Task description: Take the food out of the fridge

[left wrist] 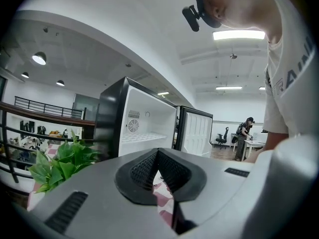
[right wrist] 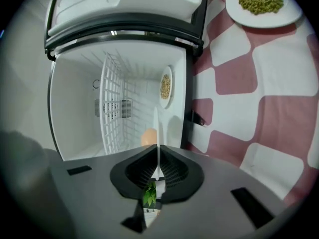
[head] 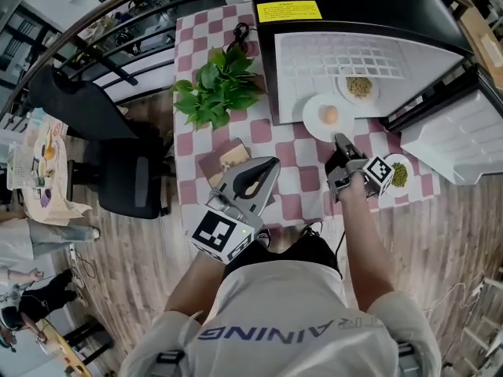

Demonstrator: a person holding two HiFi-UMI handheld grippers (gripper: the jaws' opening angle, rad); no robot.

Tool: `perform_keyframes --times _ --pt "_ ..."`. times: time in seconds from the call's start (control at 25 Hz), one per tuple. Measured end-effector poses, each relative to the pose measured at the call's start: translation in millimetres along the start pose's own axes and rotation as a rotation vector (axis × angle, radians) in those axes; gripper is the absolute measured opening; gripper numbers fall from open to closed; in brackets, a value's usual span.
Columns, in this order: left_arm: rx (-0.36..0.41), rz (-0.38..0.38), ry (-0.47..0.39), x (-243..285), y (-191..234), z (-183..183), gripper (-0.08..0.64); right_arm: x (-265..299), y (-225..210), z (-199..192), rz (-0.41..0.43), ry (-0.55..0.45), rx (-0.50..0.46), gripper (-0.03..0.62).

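Pink-and-white check covers the table (head: 196, 38).

Head view:
- The fridge (head: 377, 6) stands on the table, with its door (head: 456, 136) swung wide to the right.
- The front plate (head: 314, 126) carries a round tan lump (head: 331, 115) and sits at the shelf's front edge.
- The back plate (head: 344, 75), with greenish crumbs, is deeper inside.
- A third plate (head: 409, 181) of similar crumbs lies on the table, just beside the right tongs (head: 343, 142). The right tongs meet the front plate's near rim.
- The left tongs (head: 267, 167) hang well apart from the fridge, near the plant (head: 216, 85).

Left gripper view:
- The left tongs (left wrist: 157, 154) have their tips together with nothing between them. Only cloth shows in the gap behind the tips.
- The fridge (left wrist: 142, 121) and plant (left wrist: 60, 163) are ahead, untouched.

Right gripper view:
- The right tongs (right wrist: 157, 159) are pinched on the front plate (right wrist: 156, 126), which is seen edge-on as a thin white line between the pads.
- The lump (right wrist: 148, 136) sits just behind the grip.
- The back plate (right wrist: 169, 73) is on the shelf beyond it.
- The third plate (right wrist: 279, 21) is outside on the cloth.

Judgement:
- Step in hand is drawing out the front plate. One dish looks to be out already, and the back plate remains.
- The next move calls for a straight pull kept level, as the lump looks free to roll.
- A pinch on a thin rim may let the far side droop, so the left tongs could steady it.
- The set-down needs bare cloth clear of the third plate and the door.
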State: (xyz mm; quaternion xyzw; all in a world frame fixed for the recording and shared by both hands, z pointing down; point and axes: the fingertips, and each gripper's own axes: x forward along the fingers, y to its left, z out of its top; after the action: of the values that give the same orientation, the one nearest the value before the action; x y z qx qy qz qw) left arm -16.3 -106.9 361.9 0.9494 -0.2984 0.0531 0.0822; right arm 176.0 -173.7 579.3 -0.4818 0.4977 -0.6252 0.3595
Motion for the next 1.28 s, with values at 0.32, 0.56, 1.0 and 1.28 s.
perform_keyframes --times 0.32,0.56,1.0,1.28 --pt "0.011 -0.146 0.015 30 -40 -2 0.005 -73 -1 12 0.016 -0.052 -0.036 0.032" --pt "0.019 -0.230 0.037 50 -67 -7 0.005 -122 -42 23 -0.057 -0.102 -0.019 0.032" --pt "0.022 -0.255 0.063 60 -85 -17 0.005 -153 -110 37 -0.172 -0.129 0.018 0.032" --pt "0.012 -0.239 0.070 61 -84 -20 0.005 -153 -124 40 -0.209 -0.126 0.029 0.032"
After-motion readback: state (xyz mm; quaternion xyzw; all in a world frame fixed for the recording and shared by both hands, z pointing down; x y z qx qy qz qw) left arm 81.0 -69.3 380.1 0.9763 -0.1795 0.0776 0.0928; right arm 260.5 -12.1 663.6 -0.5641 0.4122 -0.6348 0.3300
